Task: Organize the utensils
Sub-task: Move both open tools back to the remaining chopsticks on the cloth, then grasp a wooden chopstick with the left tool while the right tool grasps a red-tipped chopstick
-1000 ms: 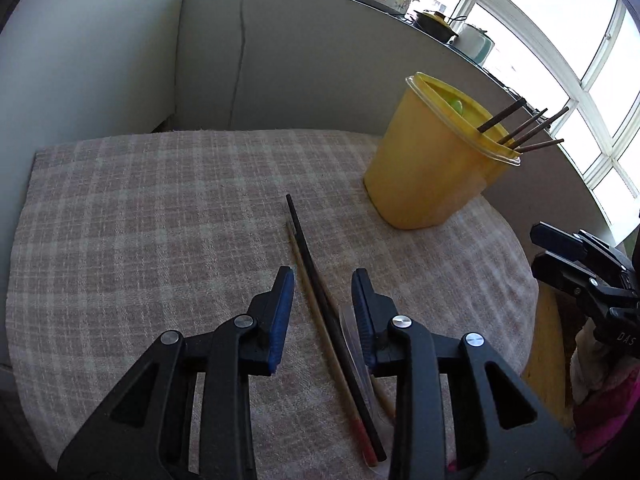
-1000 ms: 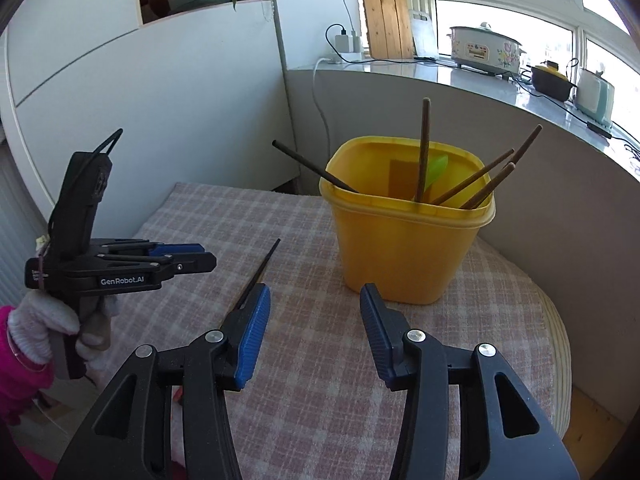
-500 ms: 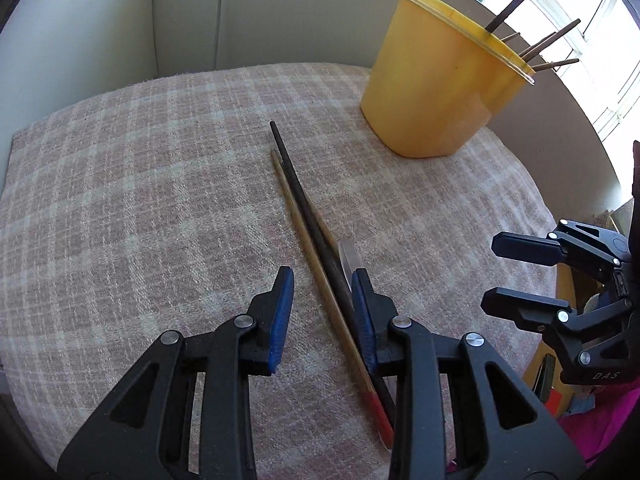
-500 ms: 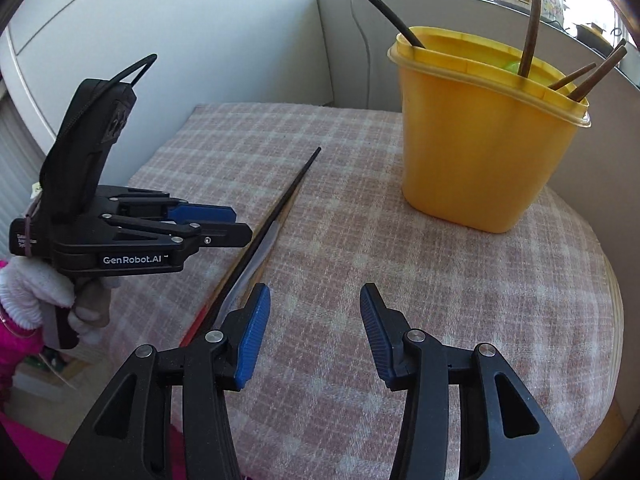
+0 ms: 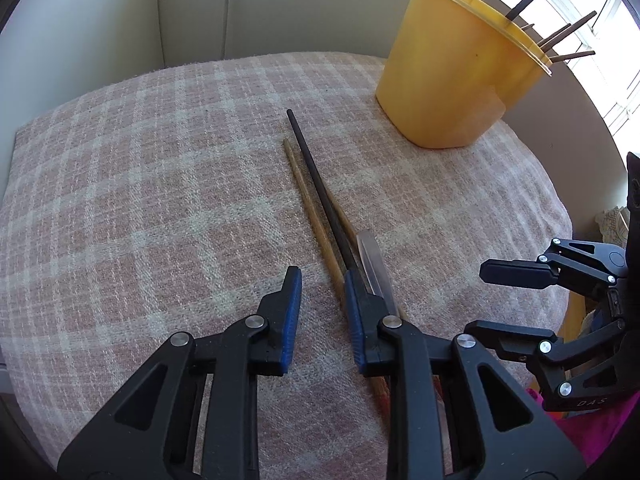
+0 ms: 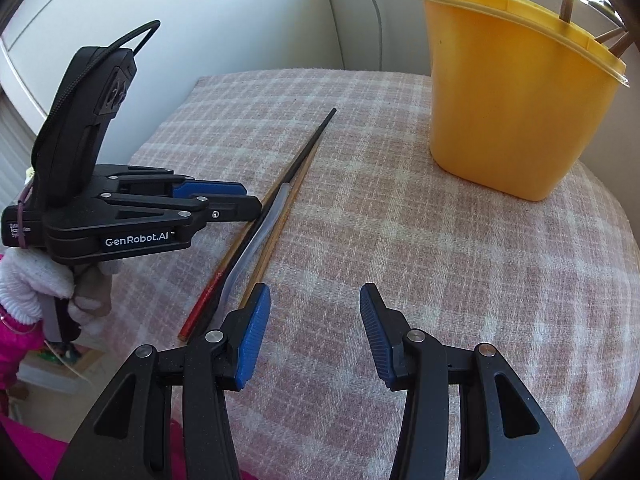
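Note:
A black chopstick (image 5: pixel 316 184) lies on the checked cloth beside wooden chopsticks (image 5: pixel 308 200) and a clear plastic utensil (image 5: pixel 372 264). They also show in the right wrist view: black chopstick (image 6: pixel 308 150), clear utensil (image 6: pixel 260 236), wooden chopstick (image 6: pixel 280 224). My left gripper (image 5: pixel 320 300) is open, low over the cloth, its right finger over the chopsticks; it also shows in the right wrist view (image 6: pixel 240 196). My right gripper (image 6: pixel 312 312) is open and empty, right of the utensils. A yellow tub (image 5: pixel 460 80) holds several chopsticks.
The cloth-covered round table (image 6: pixel 440 260) drops off at its right and near edges. A grey wall panel (image 5: pixel 280 8) stands behind it. The yellow tub (image 6: pixel 512 96) stands at the back right.
Both grippers have moved forward and down toward the utensils on the cloth. The left gripper now sits with its right finger over the chopsticks. Both stay open.

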Motion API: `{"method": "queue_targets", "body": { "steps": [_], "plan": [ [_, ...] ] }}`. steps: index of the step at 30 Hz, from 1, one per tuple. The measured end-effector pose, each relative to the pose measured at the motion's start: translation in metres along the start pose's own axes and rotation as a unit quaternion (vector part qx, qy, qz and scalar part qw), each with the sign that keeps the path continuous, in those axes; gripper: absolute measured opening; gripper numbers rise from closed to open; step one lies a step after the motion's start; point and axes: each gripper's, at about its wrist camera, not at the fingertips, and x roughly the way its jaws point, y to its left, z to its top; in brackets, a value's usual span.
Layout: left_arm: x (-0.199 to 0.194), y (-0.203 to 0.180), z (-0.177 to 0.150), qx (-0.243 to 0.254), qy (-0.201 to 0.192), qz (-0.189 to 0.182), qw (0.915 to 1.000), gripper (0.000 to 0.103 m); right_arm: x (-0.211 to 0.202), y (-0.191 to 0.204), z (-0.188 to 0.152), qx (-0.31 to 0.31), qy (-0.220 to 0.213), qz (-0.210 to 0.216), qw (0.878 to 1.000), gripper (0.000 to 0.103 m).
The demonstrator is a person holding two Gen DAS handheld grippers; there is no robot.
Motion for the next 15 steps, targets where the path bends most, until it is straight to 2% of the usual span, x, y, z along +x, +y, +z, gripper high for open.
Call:
{"method": "queue_targets", "body": {
  "steps": [4,5,9,12,15],
  "plan": [
    [0.013,-0.007,0.009,0.015,0.012,0.005,0.9998,0.021,0.01,0.004,0.003,0.002,0.009,0.006,1.0,0.044],
    [0.014,-0.008,0.011,0.019,0.012,0.008,0.9997,0.019,0.012,0.005,0.003,0.002,0.011,0.007,1.0,0.041],
    [0.015,0.004,0.014,-0.003,0.015,-0.007,0.9999,0.011,0.022,0.003,0.008,0.016,0.022,0.016,1.0,0.037],
    [0.014,0.01,0.013,-0.012,0.013,-0.016,0.9997,0.01,0.03,0.003,0.013,0.027,0.029,0.023,0.999,0.031],
    [0.011,0.012,0.008,-0.015,0.009,-0.011,0.9998,0.008,0.037,0.006,0.021,0.027,0.033,0.026,0.999,0.03]
  ]
}}
